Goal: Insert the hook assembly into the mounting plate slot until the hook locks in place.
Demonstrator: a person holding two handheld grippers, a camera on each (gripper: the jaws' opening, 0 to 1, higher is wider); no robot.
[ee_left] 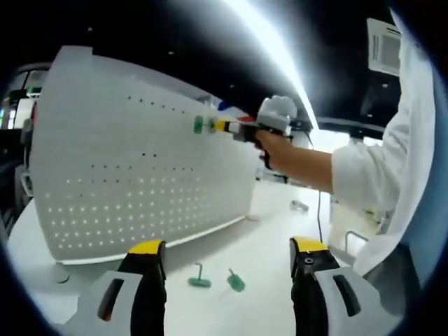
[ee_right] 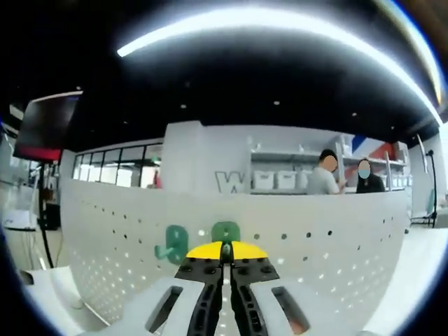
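At the upright white perforated mounting plate (ee_right: pixel 294 231), the right hand-held gripper (ee_right: pixel 225 253) has its yellow-tipped jaws clenched on a green plastic hook (ee_right: pixel 226 232) pressed against the plate; a second green hook (ee_right: pixel 172 244) hangs just beside it; the left hand-held gripper (ee_left: pixel 227 260) is released, jaws well apart, above two loose green hooks (ee_left: pixel 217 281) lying on the smooth white counter (ee_left: pixel 266 231).
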